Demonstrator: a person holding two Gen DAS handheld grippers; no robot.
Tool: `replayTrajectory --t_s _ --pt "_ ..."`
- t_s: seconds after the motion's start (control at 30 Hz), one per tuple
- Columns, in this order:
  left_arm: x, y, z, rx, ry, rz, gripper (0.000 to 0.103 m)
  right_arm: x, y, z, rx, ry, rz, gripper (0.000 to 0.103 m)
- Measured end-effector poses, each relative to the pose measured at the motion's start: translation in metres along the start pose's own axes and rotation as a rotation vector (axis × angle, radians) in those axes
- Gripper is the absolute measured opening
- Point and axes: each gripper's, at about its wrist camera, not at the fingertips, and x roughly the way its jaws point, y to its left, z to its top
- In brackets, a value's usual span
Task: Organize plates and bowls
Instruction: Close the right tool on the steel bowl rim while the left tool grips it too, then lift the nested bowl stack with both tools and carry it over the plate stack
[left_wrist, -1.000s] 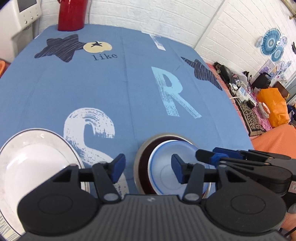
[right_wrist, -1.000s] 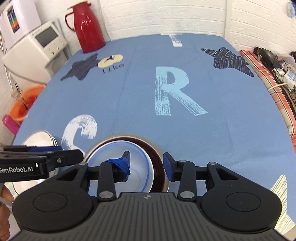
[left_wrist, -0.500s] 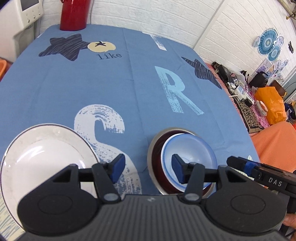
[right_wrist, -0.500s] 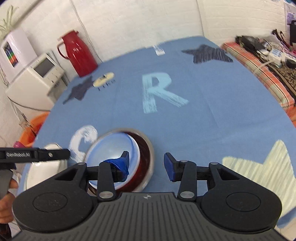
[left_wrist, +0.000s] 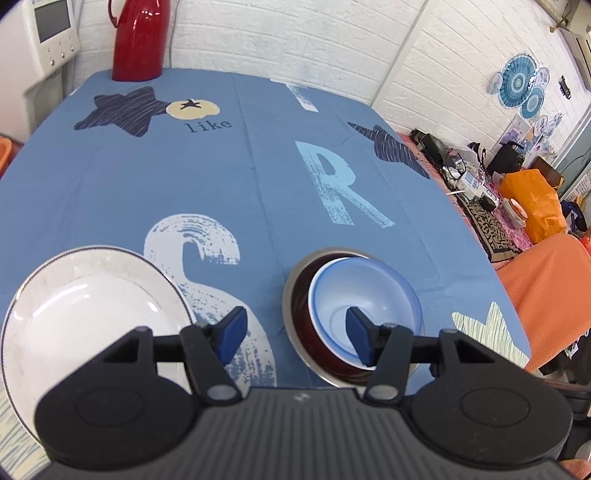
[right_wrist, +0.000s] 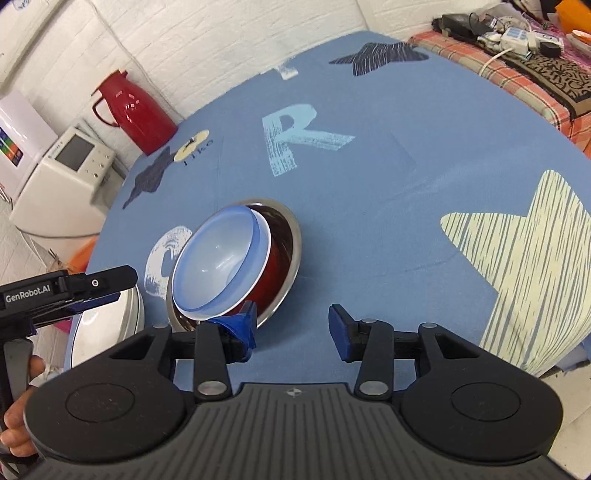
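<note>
Both tools released — left tool (left_wrist: 293, 332) | right tool (right_wrist: 291, 326) | white plate (left_wrist: 85, 306) lies at your left tool's left, nearer it — nested bowls (left_wrist: 354, 306) sit right.

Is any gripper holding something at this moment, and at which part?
Nothing is held. The left gripper and the right gripper are both open; the blue bowl lies free in the metal bowl.

A red thermos (left_wrist: 137, 40) stands at the blue tablecloth's (left_wrist: 207, 173) far edge.

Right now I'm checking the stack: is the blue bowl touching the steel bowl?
Touching. The right wrist view shows the blue bowl tilted inside the steel bowl, leaning on its rim.
</note>
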Motion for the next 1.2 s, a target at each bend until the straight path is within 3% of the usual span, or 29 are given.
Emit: replayTrajectory --t_s 0.3,0.73,1.0,1.2 --pt "0.018 0.013 0.012 0.052 0.021 0.050 0.059 -0.005 -0.012 0.003 0.079 -0.124 -0.035 0.028" --pt "0.035 0.036 0.024 0.062 0.055 0.058 0.061 0.028 -0.016 0.013 0.107 -0.025 0.003 0.029" --pt "0.040 0.040 0.044 0.087 0.100 -0.044 0.061 0.043 -0.016 0.018 0.106 0.016 -0.038 0.032" --pt "0.069 0.034 0.062 0.180 0.243 -0.177 0.061 0.050 -0.018 0.019 0.116 0.033 -0.038 0.034"
